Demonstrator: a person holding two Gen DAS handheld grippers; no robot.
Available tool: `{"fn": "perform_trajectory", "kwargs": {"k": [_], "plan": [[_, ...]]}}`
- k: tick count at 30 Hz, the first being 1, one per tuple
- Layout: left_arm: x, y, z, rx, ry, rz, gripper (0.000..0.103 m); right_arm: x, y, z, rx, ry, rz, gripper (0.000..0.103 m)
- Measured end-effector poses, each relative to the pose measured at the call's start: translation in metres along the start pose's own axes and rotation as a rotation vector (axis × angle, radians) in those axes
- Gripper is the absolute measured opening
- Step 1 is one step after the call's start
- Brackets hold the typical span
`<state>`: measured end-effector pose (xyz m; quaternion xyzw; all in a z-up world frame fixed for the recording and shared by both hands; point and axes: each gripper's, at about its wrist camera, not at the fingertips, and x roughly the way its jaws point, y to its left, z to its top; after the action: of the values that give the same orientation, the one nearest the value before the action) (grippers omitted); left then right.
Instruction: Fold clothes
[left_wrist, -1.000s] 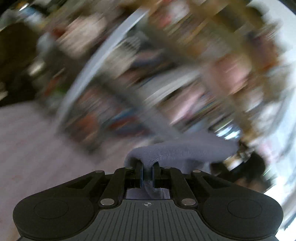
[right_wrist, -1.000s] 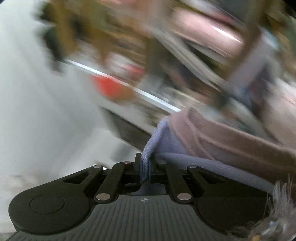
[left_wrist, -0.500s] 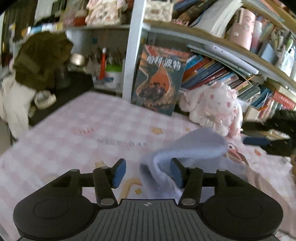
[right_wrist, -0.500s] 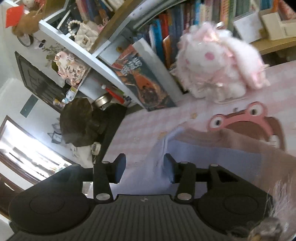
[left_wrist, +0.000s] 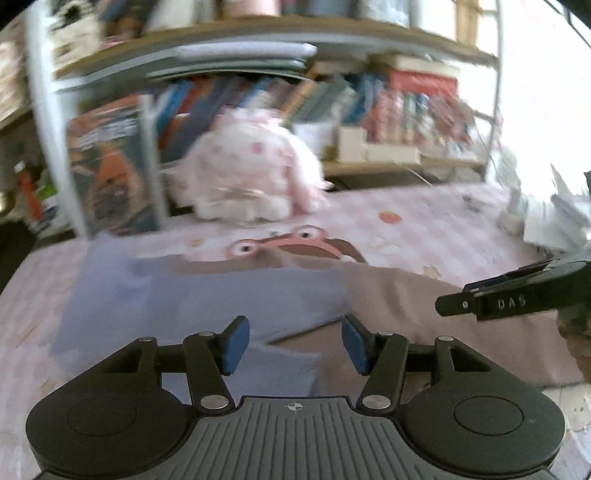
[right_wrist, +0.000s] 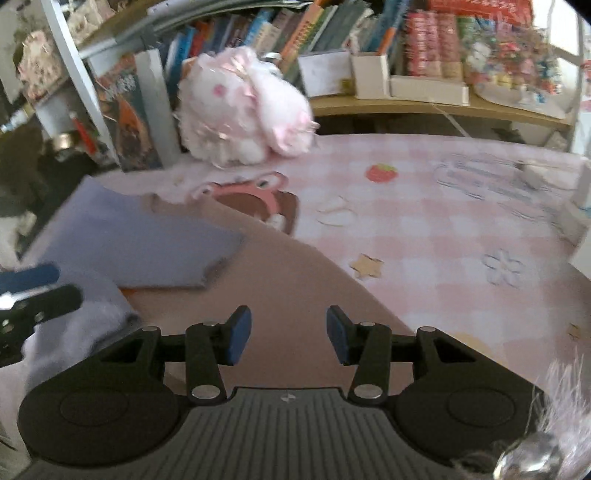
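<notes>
A garment lies flat on the pink checked table, part lavender (left_wrist: 207, 295) and part mauve-brown (left_wrist: 413, 306). In the right wrist view its lavender part (right_wrist: 140, 240) is folded over the mauve part (right_wrist: 288, 288). My left gripper (left_wrist: 293, 345) hovers open just above the lavender fabric, nothing between its blue pads. My right gripper (right_wrist: 289, 339) is open over the mauve cloth, also empty. The right gripper's finger (left_wrist: 491, 301) shows at the right edge of the left wrist view. The left gripper's tip (right_wrist: 33, 291) shows at the left edge of the right wrist view.
A fluffy pink-white plush toy (right_wrist: 243, 107) sits at the back of the table against a bookshelf (right_wrist: 332, 33) packed with books and boxes. A frog-face print (right_wrist: 243, 190) on the tablecloth (right_wrist: 443, 229) peeks out beyond the garment. Papers lie at the far right (left_wrist: 554, 218).
Both grippers, shut on the lavender fabric a second ago, opened and let it drop. The garment now lies flat and both grippers have drawn back over it.
</notes>
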<state>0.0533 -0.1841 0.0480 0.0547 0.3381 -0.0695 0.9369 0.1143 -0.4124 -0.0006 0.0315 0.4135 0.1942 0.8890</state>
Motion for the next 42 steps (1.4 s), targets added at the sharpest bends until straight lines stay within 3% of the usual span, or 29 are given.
{"fn": "perform_trajectory", "kwargs": {"k": [5,11,12,13,17,19,20,26,29,34,37,42], "plan": [[0.042,-0.033,0.016,0.12,0.052,-0.015,0.056,0.003,-0.004,-0.015,-0.015,0.052,-0.02,0.041],[0.093,-0.062,0.02,0.219,0.145,0.085,0.054,-0.002,0.002,-0.03,-0.095,0.048,-0.026,0.041],[0.098,-0.065,0.019,0.235,0.156,0.108,0.048,-0.003,0.003,-0.031,-0.097,0.051,-0.018,0.041],[0.094,-0.058,0.02,0.215,0.147,0.123,0.043,-0.004,0.004,-0.031,-0.099,0.052,-0.009,0.041],[0.079,-0.031,0.021,0.133,0.109,0.183,0.037,-0.004,0.007,-0.033,-0.131,0.054,0.023,0.042],[0.072,-0.017,0.022,0.092,0.09,0.213,0.008,-0.002,0.01,-0.034,-0.163,0.055,0.029,0.042],[0.068,-0.01,0.022,0.072,0.08,0.228,0.006,0.0,0.012,-0.034,-0.188,0.053,0.024,0.042],[0.044,0.033,0.025,-0.054,0.021,0.318,0.005,0.011,0.017,-0.028,-0.297,0.032,-0.03,0.042],[0.001,0.088,0.027,-0.203,-0.06,0.395,0.005,0.017,0.01,-0.022,-0.296,0.016,-0.045,0.045],[-0.073,0.179,0.013,-0.402,-0.145,0.594,0.004,0.027,-0.012,-0.006,-0.234,0.008,-0.085,0.045],[-0.098,0.216,0.002,-0.416,-0.143,0.713,0.004,0.033,-0.028,0.005,-0.201,-0.006,-0.129,0.045],[-0.098,0.25,-0.011,-0.394,-0.118,0.748,0.004,0.042,-0.055,0.02,-0.115,-0.042,-0.279,0.05]]}}
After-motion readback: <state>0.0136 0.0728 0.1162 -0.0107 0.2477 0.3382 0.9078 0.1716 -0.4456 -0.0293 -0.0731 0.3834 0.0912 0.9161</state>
